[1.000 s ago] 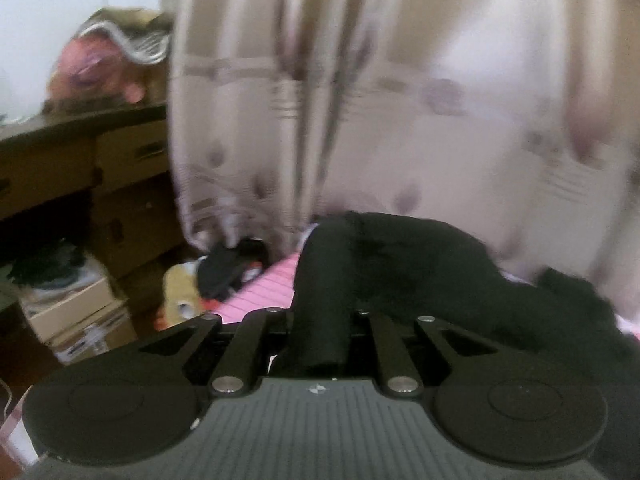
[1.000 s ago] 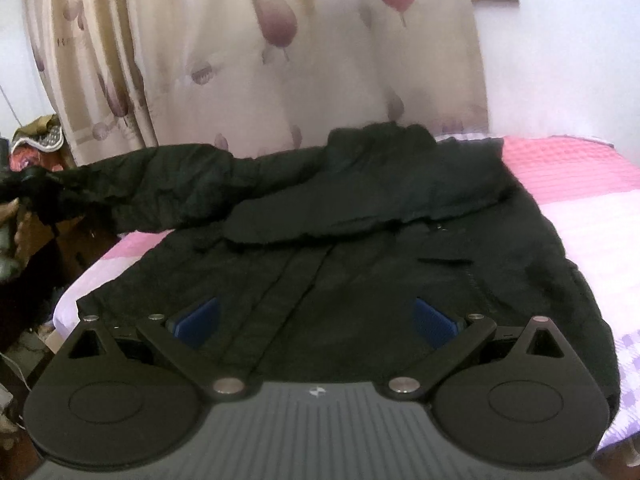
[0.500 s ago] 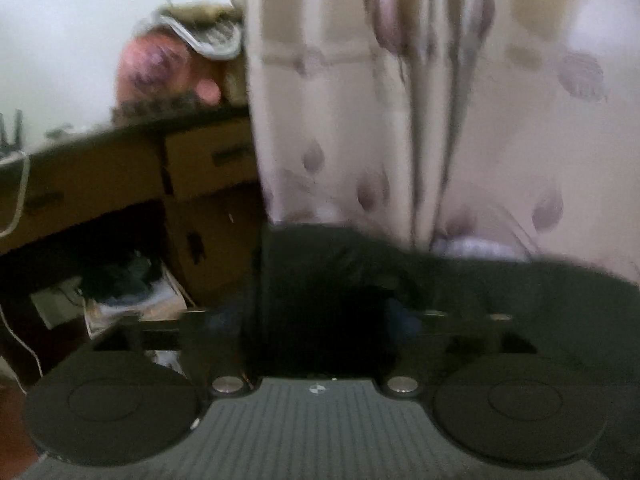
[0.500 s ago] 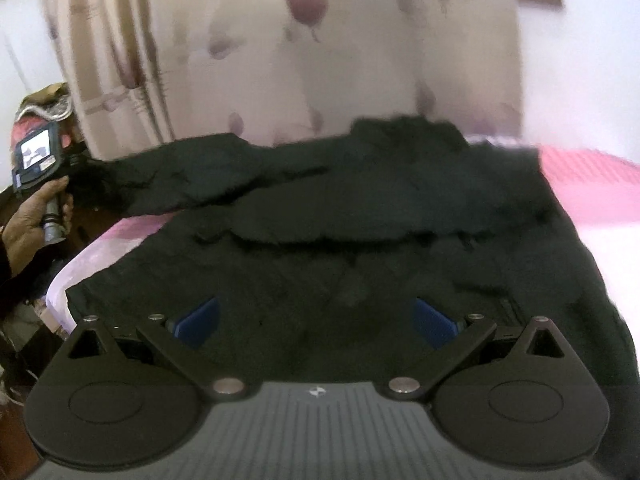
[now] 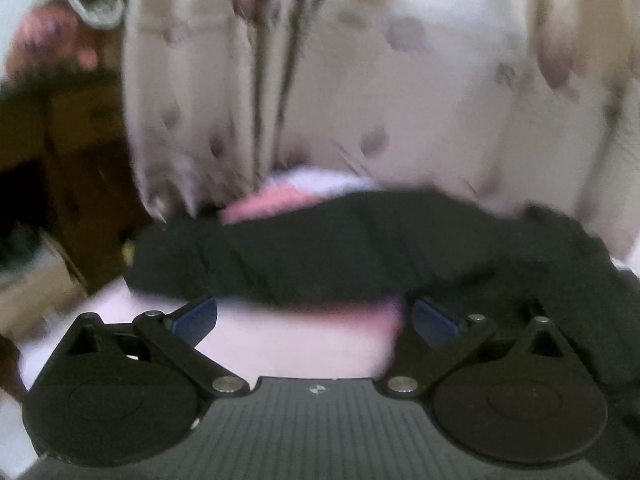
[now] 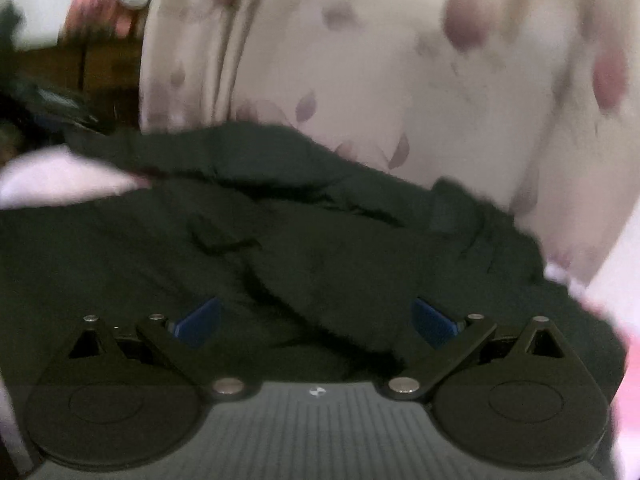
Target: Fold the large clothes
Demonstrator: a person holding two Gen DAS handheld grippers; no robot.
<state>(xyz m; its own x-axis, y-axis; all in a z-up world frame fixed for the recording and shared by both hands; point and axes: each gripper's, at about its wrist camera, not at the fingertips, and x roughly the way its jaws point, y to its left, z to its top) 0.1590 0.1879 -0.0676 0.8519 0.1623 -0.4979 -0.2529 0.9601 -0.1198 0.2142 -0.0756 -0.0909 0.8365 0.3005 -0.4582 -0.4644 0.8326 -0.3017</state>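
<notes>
The black jacket (image 6: 304,248) lies spread across the bed (image 5: 288,344), front up, with one sleeve (image 5: 320,252) stretched along the far edge near the flowered curtain (image 5: 400,80). The left gripper (image 5: 314,318) hangs spread wide just short of that sleeve; its jaws have just been opening, and only pink bedding shows between the blue pads (image 5: 196,318). The right gripper (image 6: 316,320) is likewise spread, hovering above the jacket's body with nothing pinched.

The step in hand looks like laying the sleeve in before the body is folded. To do it well, the sleeve should probably be taken again nearer the cuff, pinched through both layers and carried flat over the chest, while the other gripper pins the shoulder so that the body does not drag. The padded cloth is bulky and may spring back, so a slow, low sweep suits it better than a lift.

A second ago the left gripper was clamped on a fold of the sleeve and held it up; now the sleeve rests on the bed and the gripper has dropped lower. The right wrist view has swung toward the sleeve side and tilted. Both views are blurred, so exactly where the cuff ends is unclear.
</notes>
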